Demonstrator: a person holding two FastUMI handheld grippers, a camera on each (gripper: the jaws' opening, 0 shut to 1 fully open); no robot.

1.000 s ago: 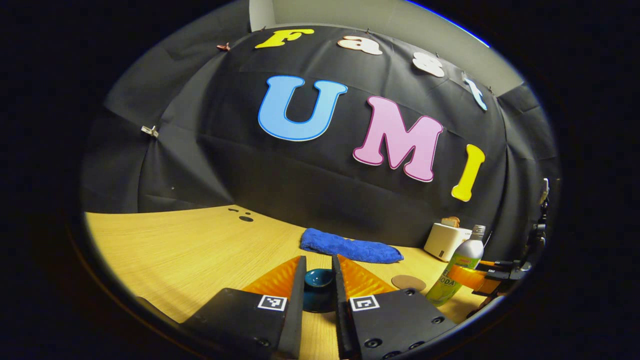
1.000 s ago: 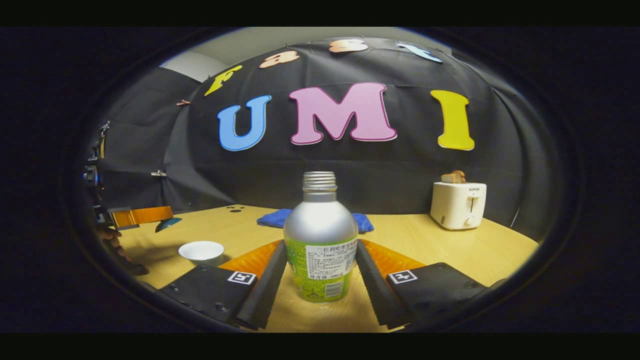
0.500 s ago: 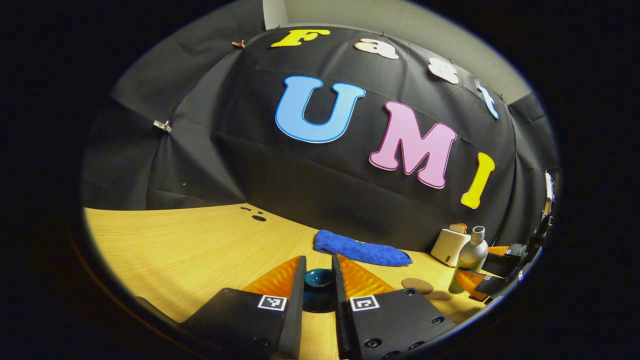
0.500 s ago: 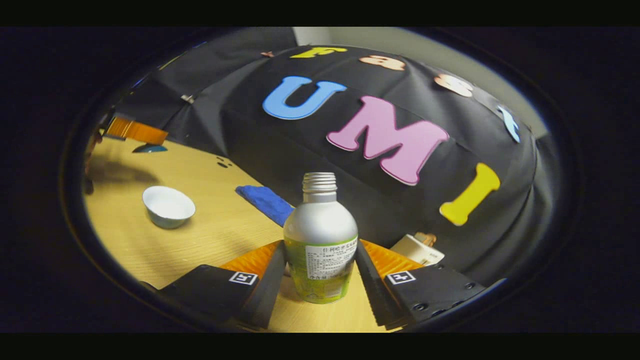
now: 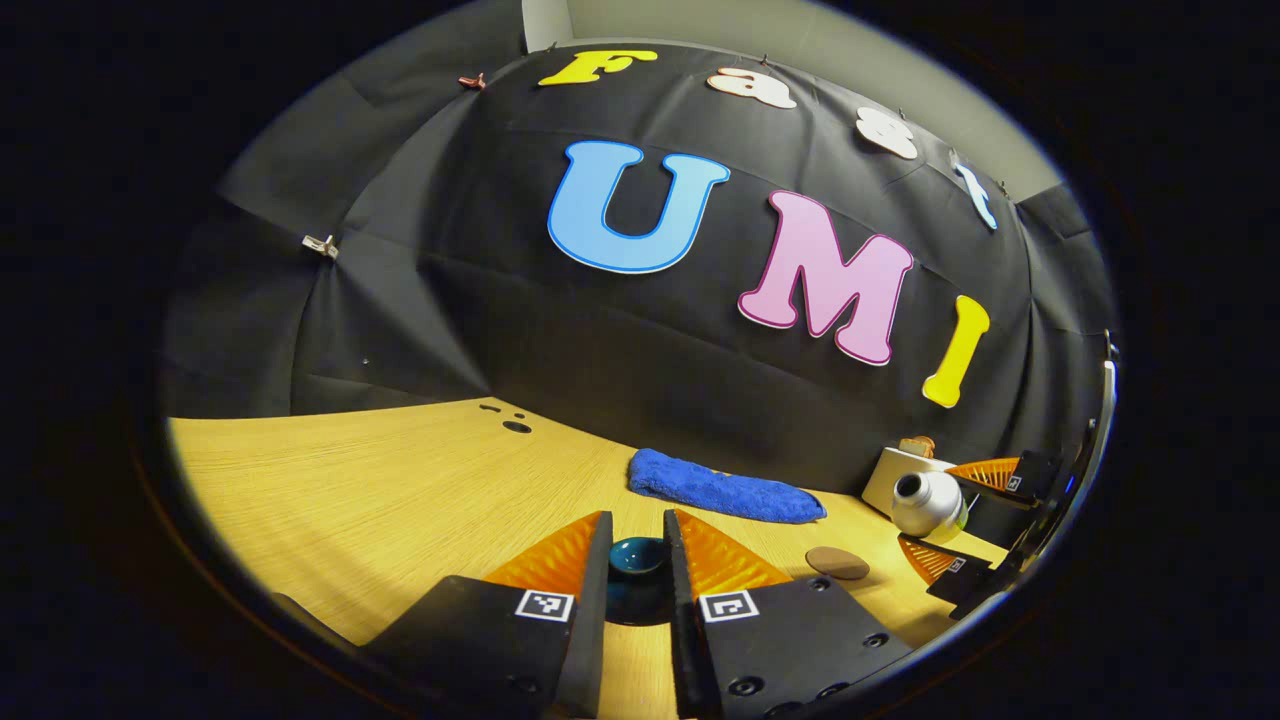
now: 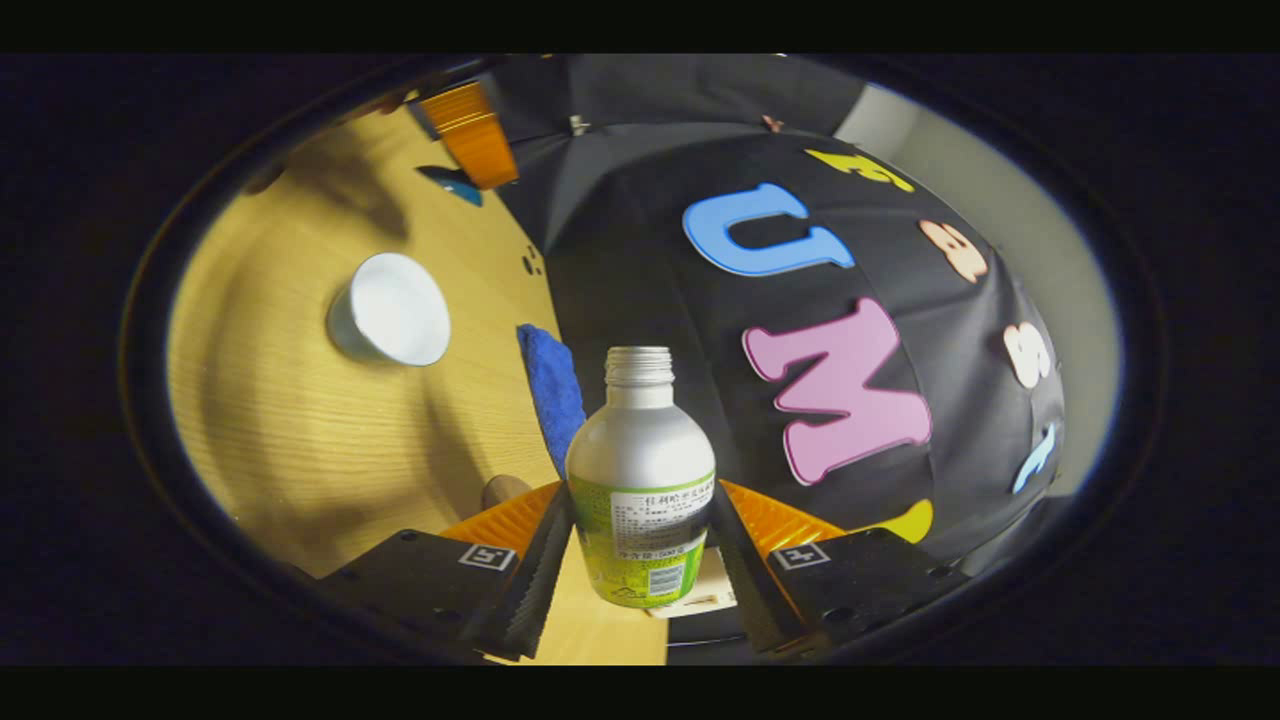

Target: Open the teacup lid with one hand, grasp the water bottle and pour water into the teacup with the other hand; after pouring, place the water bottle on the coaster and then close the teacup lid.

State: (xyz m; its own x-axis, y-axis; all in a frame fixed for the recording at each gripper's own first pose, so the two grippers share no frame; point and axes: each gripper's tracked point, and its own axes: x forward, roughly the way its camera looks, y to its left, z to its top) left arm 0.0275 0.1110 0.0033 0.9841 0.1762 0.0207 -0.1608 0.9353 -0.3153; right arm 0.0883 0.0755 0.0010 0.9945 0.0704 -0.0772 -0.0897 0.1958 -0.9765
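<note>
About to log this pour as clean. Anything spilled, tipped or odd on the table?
No spill shows on the table. The water bottle, uncapped, is tilted in the right gripper; the teacup stands open, its lid in the left gripper.

Cloth-walled recording booth [image 5: 600, 340], wooden table [image 5: 380, 490]

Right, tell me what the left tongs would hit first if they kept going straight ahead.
The left tongs, shut on the teacup lid, point across bare table toward the blue cloth by the wall. The cloth probably comes first, though depth is unclear.
</note>
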